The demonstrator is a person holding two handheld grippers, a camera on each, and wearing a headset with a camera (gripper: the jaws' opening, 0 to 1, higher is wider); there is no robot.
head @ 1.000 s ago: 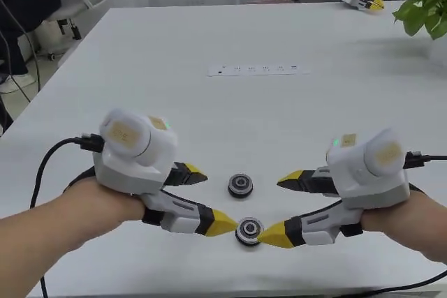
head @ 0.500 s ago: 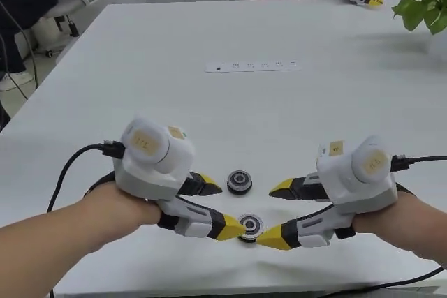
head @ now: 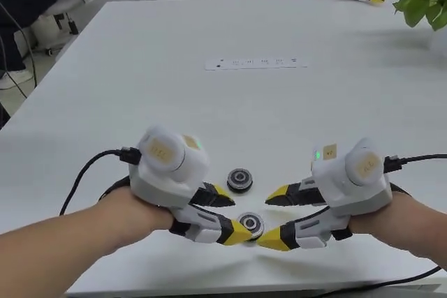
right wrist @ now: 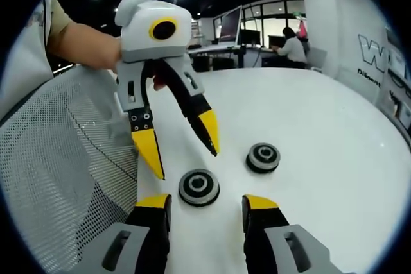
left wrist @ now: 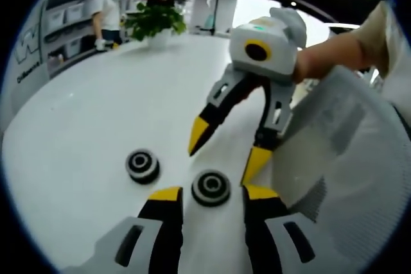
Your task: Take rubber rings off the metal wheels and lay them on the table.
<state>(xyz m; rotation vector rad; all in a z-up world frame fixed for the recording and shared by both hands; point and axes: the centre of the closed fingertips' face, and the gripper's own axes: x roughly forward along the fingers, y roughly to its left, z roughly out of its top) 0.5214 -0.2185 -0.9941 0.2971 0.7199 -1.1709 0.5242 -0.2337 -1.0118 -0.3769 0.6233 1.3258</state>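
The left gripper point(head: 243, 218) hangs low over the table point(head: 279, 116) just left of the near metal wheel point(head: 249, 224). Its jaws are spread wide and hold nothing. In the left gripper view the wheel lies flat between its two yellow tips, with a gap on each side.

The near wheel's dark rubber ring point(right wrist: 198, 197) appears to be in place around the metal hub. The far metal wheel point(head: 239, 179) lies flat just beyond the near wheel, apart from it and outside both pairs of jaws, also with its dark band on.

The right gripper point(head: 262, 220) faces in from just right of the near wheel. It is equally open and empty, and its tips also bracket the wheel in the right gripper view.

The step in hand looks like the approach to the first wheel, and no ring has been removed yet. Next, one gripper probably needs to close on the wheel to steady it, while a tip of the other catches the ring's edge and peels it off. A smooth wheel lying flat may slide away.
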